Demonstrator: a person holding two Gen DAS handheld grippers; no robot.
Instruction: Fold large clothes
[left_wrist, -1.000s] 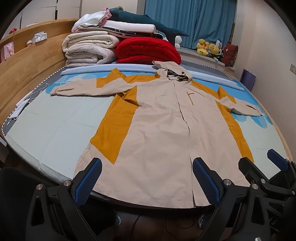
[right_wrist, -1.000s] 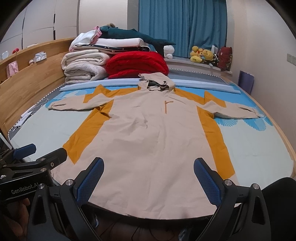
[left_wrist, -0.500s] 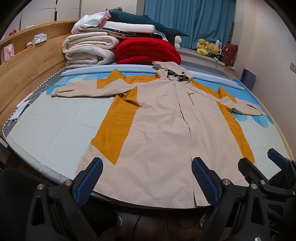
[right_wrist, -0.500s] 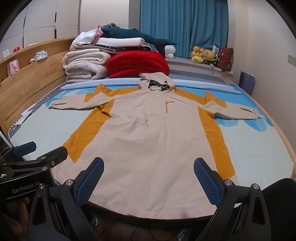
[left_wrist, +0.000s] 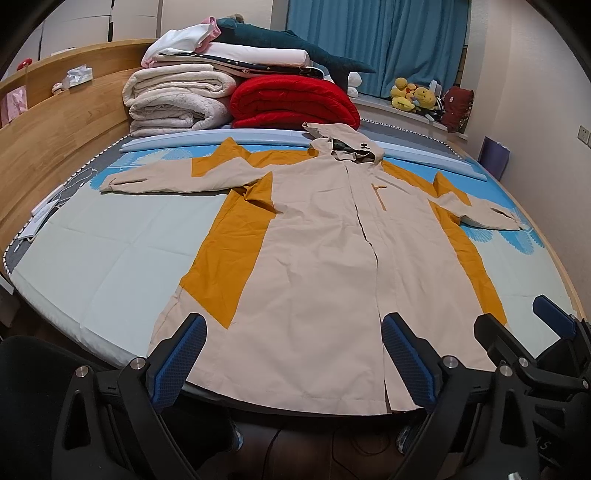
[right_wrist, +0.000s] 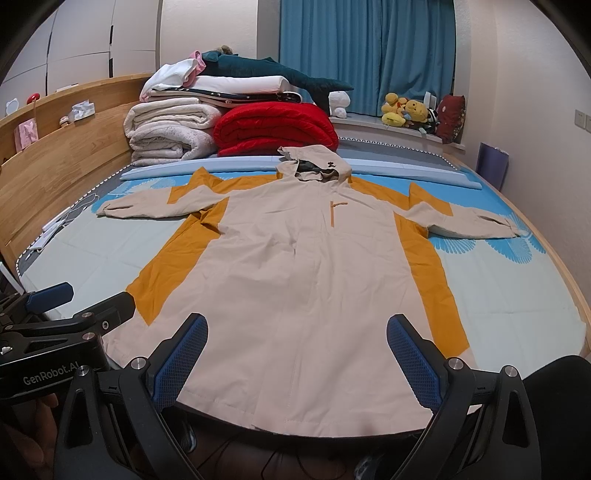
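**Coat laid flat, both grippers poised at the hem**

Coat (left_wrist: 325, 258) is seen spread face up on the bed (left_wrist: 110, 258), hood toward the red quilt (left_wrist: 295, 103), both sleeves stretched out sideways, hem at the bed's near edge. The cloth is judged thin, soft and light, with no stiffness of its own: it should drape and slide, so a pinch at one point would likely drag the rest. Good holds are judged to be the hem corners, the cuffs and the shoulder seams, where edges are doubled.

Left gripper (left_wrist: 293, 354) is held wide apart above the hem, nothing between its pads; right gripper (right_wrist: 297, 358) is likewise spread and empty, just short of the hem.

From the left wrist, the front opening is shown running down to a split at the hem, and the right gripper is caught at the frame's right edge. From the right wrist, the coat is seen squarely centred; the left gripper and part of a hand (right_wrist: 33, 417) appear beside the coat's left hem corner.
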